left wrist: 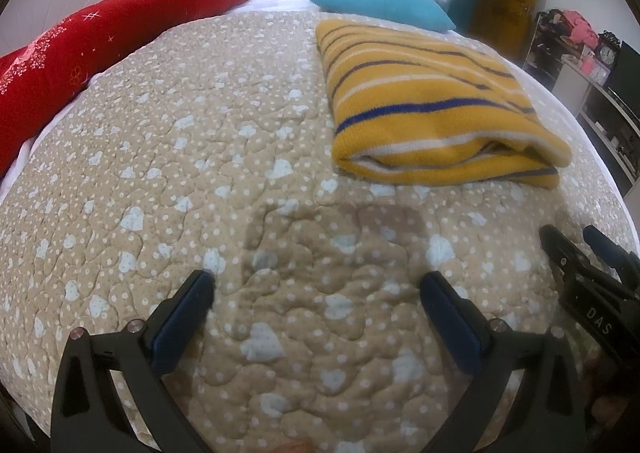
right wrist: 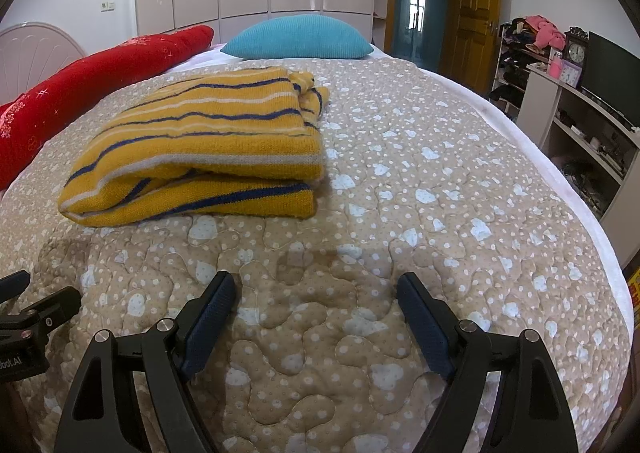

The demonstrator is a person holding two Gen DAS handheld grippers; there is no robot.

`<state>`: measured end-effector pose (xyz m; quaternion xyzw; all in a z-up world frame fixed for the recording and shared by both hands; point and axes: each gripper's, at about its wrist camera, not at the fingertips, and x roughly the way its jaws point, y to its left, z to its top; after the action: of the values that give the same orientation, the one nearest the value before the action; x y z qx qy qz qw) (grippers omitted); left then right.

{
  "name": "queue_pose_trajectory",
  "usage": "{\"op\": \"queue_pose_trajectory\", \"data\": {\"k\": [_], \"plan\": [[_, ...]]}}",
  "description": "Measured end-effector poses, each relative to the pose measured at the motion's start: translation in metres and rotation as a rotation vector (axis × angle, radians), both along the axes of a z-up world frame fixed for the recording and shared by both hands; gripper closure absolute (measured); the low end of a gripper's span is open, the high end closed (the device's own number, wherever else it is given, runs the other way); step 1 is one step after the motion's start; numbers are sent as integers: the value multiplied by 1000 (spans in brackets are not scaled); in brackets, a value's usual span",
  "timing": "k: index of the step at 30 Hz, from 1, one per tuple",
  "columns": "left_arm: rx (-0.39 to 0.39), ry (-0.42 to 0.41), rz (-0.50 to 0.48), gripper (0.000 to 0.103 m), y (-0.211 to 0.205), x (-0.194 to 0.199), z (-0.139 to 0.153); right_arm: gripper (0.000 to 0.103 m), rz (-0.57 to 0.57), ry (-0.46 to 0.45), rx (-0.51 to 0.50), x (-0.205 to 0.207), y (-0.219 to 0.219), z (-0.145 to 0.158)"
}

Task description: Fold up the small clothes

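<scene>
A yellow knit sweater (left wrist: 432, 101) with blue and white stripes lies folded in a thick stack on the beige quilted bedspread (left wrist: 200, 157). It also shows in the right wrist view (right wrist: 200, 145), up and left of my right gripper. My left gripper (left wrist: 316, 281) is open and empty, hovering over the quilt in front of the sweater. My right gripper (right wrist: 316, 285) is open and empty too, above bare quilt (right wrist: 440, 181). The right gripper shows at the right edge of the left wrist view (left wrist: 576, 249); the left one shows at the left edge of the right wrist view (right wrist: 36, 297).
A long red pillow (left wrist: 100, 41) lies along the bed's left side and a teal cushion (left wrist: 380, 3) at the far end. Shelves with a clock and clutter (right wrist: 576, 65) stand past the bed's right edge. A wardrobe and a wooden door (right wrist: 472, 1) are behind.
</scene>
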<state>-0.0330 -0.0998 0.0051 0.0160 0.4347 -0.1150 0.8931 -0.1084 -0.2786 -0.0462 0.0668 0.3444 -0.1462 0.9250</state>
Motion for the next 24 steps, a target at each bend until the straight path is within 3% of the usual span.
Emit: {"op": "queue_pose_trajectory", "data": {"k": [24], "plan": [[-7,-25,8,0,-1,-7,0,16,-7,-3,-14,-1,2,0]]}}
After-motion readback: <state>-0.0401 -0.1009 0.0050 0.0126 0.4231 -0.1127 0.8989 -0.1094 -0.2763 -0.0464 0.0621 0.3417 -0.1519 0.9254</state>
